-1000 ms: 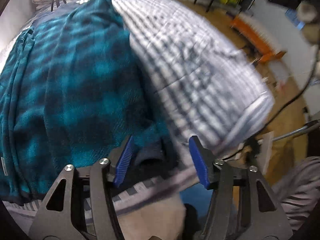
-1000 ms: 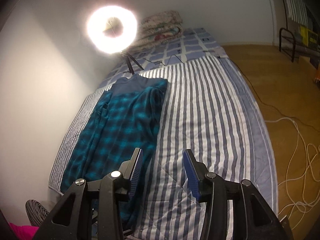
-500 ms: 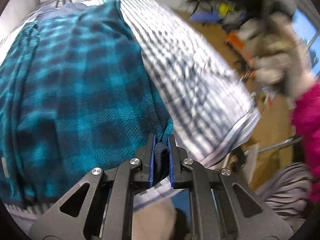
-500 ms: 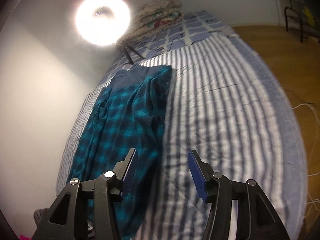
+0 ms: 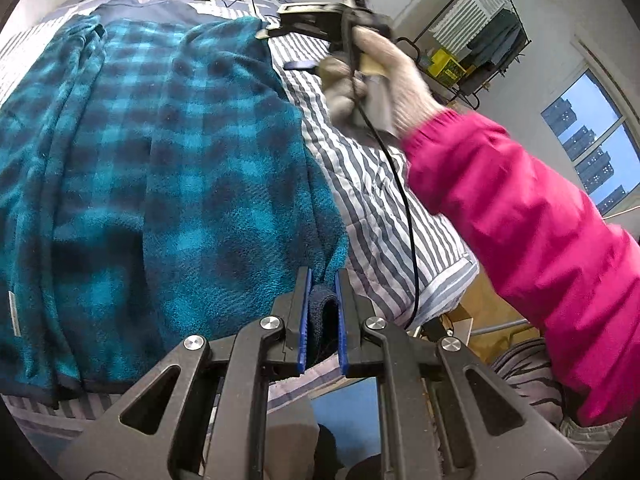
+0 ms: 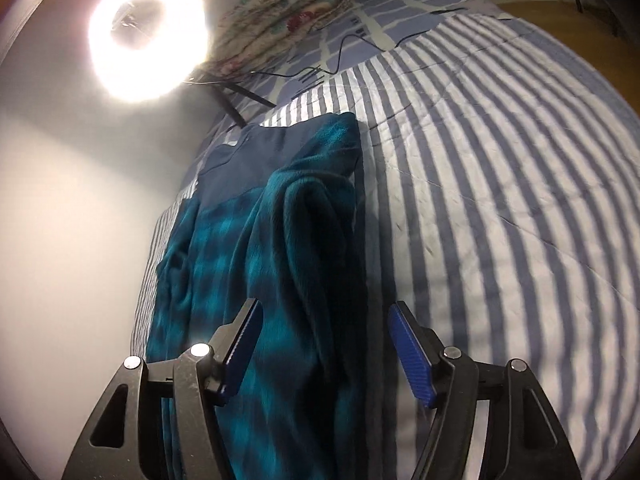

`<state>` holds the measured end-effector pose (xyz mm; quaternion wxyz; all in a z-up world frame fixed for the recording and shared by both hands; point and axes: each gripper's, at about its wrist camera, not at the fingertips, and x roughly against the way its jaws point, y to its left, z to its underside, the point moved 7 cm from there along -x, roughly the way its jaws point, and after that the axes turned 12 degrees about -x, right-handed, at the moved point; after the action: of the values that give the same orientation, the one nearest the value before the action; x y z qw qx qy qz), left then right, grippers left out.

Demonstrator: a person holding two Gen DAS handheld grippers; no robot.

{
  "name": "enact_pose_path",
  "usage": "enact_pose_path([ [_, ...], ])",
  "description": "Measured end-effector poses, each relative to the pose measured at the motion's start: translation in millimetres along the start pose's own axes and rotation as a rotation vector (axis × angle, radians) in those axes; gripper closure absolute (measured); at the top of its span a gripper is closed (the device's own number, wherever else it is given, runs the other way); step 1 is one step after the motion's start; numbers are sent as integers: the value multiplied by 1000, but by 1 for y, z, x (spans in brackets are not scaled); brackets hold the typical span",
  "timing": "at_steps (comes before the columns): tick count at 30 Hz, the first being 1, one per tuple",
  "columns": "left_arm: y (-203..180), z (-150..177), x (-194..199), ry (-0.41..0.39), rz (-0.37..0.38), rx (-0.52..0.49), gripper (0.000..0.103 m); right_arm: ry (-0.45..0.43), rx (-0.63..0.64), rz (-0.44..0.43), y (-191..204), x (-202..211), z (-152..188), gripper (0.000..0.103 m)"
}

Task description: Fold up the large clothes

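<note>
A teal and dark blue checked fleece garment [image 5: 168, 168] lies lengthwise on a striped bed. My left gripper [image 5: 322, 280] is shut on the dark hem at the garment's near right corner. In the right wrist view the same garment [image 6: 280, 264] runs away from me, with its right edge bunched into a ridge. My right gripper [image 6: 324, 320] hangs low over that edge with its jaws opening wide, and the pads touch nothing. The left wrist view shows the right gripper [image 5: 304, 46] far off above the garment's upper right corner, held by a gloved hand [image 5: 376, 76] in a pink sleeve [image 5: 520, 220].
The blue and white striped quilt [image 6: 500, 184] covers the bed to the right of the garment. A bright ring light [image 6: 148, 44] on a tripod and folded floral bedding [image 6: 280, 12] sit at the bed's far end. A white wall lies left, a clothes rack [image 5: 476, 40] and wooden floor right.
My left gripper closed on the garment's hem and lifted it a little. My right gripper dropped towards the garment's far edge while its jaws widened, and the pink sleeve came into the left wrist view.
</note>
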<state>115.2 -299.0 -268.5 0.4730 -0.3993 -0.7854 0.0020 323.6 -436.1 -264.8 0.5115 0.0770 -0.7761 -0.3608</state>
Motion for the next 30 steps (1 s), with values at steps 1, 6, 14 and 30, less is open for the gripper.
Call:
enact_pose_path([
  [1,0,1,0,-1,4,-1,94,0,-2,5,2,-7,-3,35],
  [6,10,-1,1,-13,27,28,94,14,-37,23,5,-33,-16,74],
  [14,30,12,15,-44,59,104,94,-20,228,366,59,-37,-18,89],
  [30,101,56,54,-86,-15,318,95,2,714,640,199,-130,41,90],
])
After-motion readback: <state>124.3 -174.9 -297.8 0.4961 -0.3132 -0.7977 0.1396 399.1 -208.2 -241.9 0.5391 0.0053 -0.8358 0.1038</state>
